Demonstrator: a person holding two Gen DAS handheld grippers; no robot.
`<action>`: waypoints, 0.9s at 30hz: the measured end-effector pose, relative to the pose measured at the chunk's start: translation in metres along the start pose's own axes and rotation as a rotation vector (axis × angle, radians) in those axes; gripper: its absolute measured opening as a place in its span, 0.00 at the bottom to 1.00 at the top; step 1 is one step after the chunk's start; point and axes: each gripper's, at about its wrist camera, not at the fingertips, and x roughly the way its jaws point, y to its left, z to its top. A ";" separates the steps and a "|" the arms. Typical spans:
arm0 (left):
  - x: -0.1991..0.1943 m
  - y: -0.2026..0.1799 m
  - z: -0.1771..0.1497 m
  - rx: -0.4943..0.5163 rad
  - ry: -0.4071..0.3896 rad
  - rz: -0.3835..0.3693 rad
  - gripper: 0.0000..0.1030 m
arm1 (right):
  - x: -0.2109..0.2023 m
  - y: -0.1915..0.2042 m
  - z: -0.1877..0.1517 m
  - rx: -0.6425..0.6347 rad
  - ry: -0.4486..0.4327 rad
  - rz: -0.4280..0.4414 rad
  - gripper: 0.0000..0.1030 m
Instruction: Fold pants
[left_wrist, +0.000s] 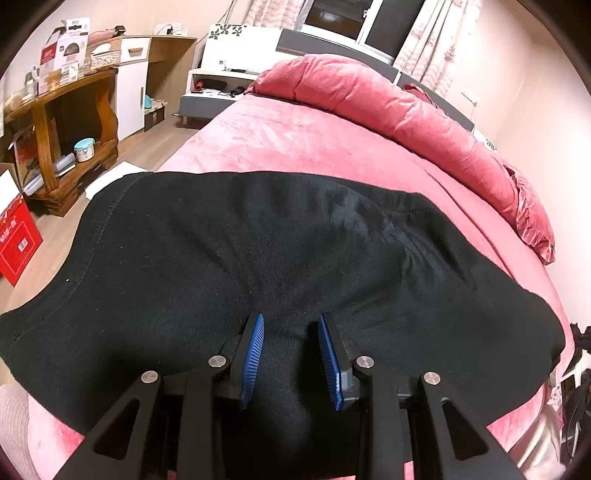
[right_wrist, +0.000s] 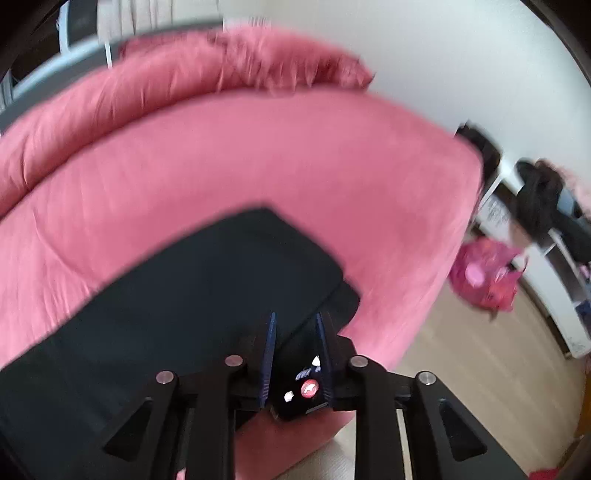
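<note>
My left tongs (left_wrist: 291, 325) stood partly open, pads pressed down into the black pants (left_wrist: 258, 258), which lay spread across the pink bed (left_wrist: 295, 140) and filled the middle of the left wrist view; whether a pinch of cloth was truly caught between the pads I could not tell. My right tongs (right_wrist: 295, 321) stood a little apart over the folded corner of the pants at lower centre of the right wrist view, with some dark thing bearing a red mark between the blades, too blurred to name. As I judged it, the fold was partly made, so the good way was to keep the left side pinned, take the edge squarely, and lay it over without dragging the layers askew
</note>
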 end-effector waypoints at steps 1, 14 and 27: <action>-0.001 -0.001 0.000 -0.007 -0.003 -0.008 0.30 | -0.014 0.005 0.000 -0.009 -0.042 0.037 0.23; 0.005 -0.028 -0.006 0.093 0.050 -0.025 0.30 | -0.034 0.223 -0.111 -0.602 0.139 0.581 0.23; -0.005 -0.028 -0.019 0.112 0.136 0.000 0.30 | -0.040 0.191 -0.174 -0.743 0.203 0.518 0.23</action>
